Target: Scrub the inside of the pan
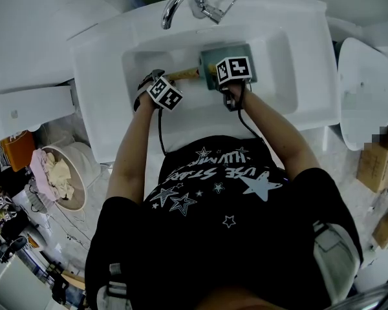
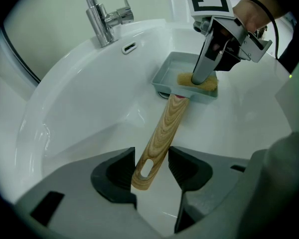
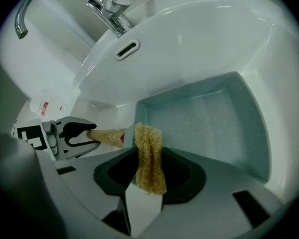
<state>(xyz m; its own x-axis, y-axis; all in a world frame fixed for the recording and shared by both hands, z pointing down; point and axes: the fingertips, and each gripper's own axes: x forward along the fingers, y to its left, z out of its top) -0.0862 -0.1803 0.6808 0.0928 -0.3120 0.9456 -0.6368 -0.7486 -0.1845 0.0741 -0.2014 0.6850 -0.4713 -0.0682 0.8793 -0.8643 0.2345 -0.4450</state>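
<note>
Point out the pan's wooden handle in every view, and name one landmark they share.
Head view: handle in the middle of the sink.
Left gripper view: lower centre, running up to the pan.
Right gripper view: left of middle.
Shared landmark: the faucet.

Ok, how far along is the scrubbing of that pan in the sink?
Setup is done: the pan sits in the sink, the left gripper clamps its handle, and the right gripper pinches a sponge. In hand: the sponge is down at the pan's handle-side edge. Left: probably the rest of the floor; I can't tell how much is scrubbed.
</note>
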